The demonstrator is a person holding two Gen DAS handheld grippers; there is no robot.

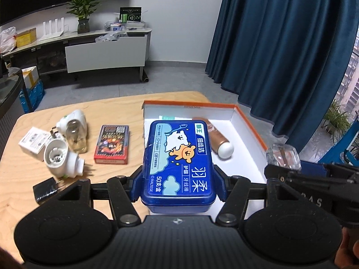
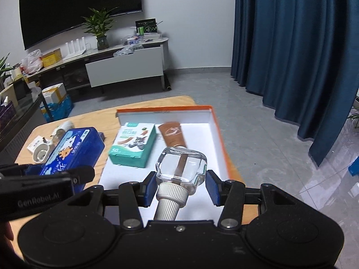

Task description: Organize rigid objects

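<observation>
So far: about half sorted, by my reading; you carry two more pieces toward the box.
Bench (image 1: 67, 190): pale wood grain, rounded corners; unsorted pieces sit at its 9 o'clock side.
Box (image 2: 218, 134): shallow cardboard tray, orange rim, smooth white floor, at 12 o'clock from both claws.
Already inside: a teal carton (image 2: 132, 144), crisp-edged card, and a brown tube (image 2: 171, 134), soft-looking and glossy with a white cap.
Blue case (image 1: 179, 161): hard glossy plastic, rounded corners; your left claw (image 1: 178, 185) clamps its sides, above the box's near edge.
Glass bottle (image 2: 181, 164): clear, blocky, ribbed white cap; your right claw (image 2: 180, 186) has it between the pads over the box floor, though the right pad stands off the glass.
Left outside: red card pack (image 1: 112, 144), two white plug-in heaters (image 1: 59, 157), a second small bottle (image 1: 76, 137), white carton (image 1: 33, 140), small black slab (image 1: 46, 190).
</observation>
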